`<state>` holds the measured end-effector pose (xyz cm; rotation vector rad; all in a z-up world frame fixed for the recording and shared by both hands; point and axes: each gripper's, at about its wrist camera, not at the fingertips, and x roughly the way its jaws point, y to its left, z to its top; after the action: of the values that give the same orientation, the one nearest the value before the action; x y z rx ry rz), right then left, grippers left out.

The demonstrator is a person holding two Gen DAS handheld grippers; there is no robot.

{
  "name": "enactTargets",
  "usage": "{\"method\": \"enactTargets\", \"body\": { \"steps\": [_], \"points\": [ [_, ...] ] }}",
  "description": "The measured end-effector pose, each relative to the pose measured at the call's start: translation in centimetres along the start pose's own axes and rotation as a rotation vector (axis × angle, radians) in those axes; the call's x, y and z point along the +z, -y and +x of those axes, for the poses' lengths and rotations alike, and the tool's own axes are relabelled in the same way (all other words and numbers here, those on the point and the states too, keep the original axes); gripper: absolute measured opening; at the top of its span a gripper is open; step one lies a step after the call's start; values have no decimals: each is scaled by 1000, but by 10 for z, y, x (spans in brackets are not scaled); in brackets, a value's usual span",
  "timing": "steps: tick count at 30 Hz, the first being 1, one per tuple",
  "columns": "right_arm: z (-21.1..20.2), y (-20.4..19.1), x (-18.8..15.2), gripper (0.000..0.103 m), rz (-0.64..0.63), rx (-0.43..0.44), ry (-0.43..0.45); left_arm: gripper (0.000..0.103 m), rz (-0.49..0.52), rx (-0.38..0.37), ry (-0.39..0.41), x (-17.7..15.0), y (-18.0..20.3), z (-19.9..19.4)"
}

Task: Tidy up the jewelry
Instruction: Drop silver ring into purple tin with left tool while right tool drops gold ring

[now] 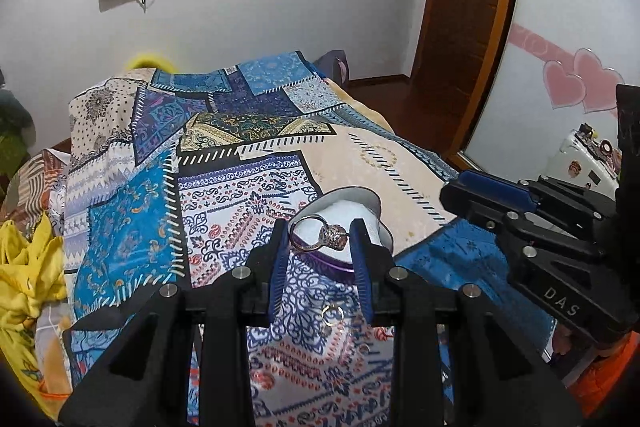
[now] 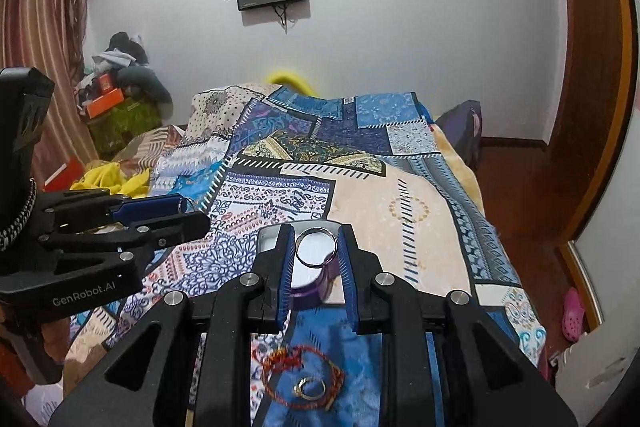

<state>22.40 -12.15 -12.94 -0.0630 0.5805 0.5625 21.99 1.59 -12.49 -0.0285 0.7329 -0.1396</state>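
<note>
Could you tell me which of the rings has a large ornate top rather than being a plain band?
The ring in the left gripper: this cluster-topped ring differs from the plain silver band in the right gripper.

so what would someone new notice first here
Probably the two rings pinched in the fingers: the left gripper holds a stone-set ring, the right gripper a plain silver ring, both over a small white box. All around is a loud blue patchwork bedspread, with a red bracelet lying on it nearer the camera.
</note>
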Motion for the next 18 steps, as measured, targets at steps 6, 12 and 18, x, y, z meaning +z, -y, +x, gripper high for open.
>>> {"method": "enactTargets", "body": {
  "steps": [6,12,18],
  "points": [
    [24,2,1,20,-12,4,-39,30,-9,-20,-31,3,-2,24],
    [46,6,3,20,-43,16,-92,30,-16,-34,-79,4,-7,50],
    [69,14,8,20,-49,61,-164,30,-1,-33,-120,3,-10,73]
  ]
}}
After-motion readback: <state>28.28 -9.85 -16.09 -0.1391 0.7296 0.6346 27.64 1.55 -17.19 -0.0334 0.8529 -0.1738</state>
